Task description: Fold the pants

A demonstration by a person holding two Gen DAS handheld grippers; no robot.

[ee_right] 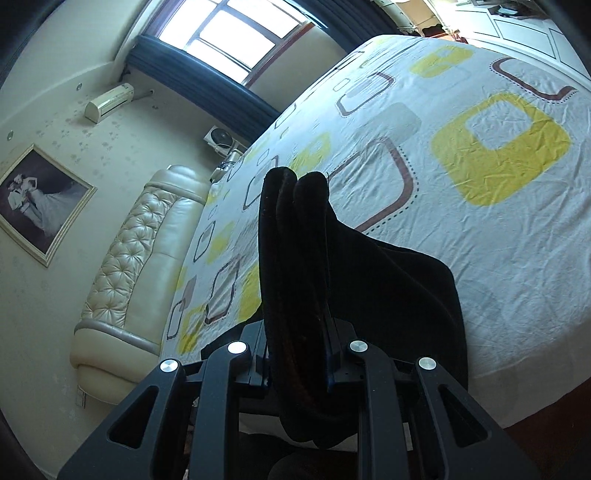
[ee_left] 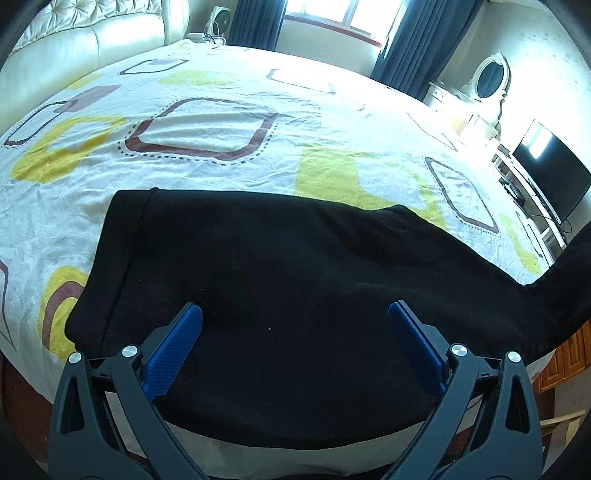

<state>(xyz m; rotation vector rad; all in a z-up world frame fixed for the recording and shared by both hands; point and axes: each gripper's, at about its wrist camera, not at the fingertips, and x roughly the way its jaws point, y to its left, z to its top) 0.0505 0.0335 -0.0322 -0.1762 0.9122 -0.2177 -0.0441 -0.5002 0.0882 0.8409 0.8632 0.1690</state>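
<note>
Black pants (ee_left: 277, 258) lie flat across the near side of the bed (ee_left: 221, 166), with one end rising off the sheet toward the right edge of the left wrist view. My left gripper (ee_left: 295, 310) hovers over the pants, open, its blue pads (ee_left: 173, 350) spread wide with nothing pinched. In the right wrist view, bunched folds of the pants (ee_right: 295, 221) stand up between the jaws. My right gripper (ee_right: 295, 350) is shut on them, lifted above the bed (ee_right: 480, 184). Its fingertips are hidden by the cloth.
The sheet has yellow and brown squares. A cream padded headboard (ee_left: 74, 40) (ee_right: 140, 240) runs along one side. A dark TV (ee_left: 546, 177) and a white mirror dresser (ee_left: 487, 81) stand past the bed's right side. Curtained window (ee_right: 229, 33) and framed picture (ee_right: 37, 199) are on the walls.
</note>
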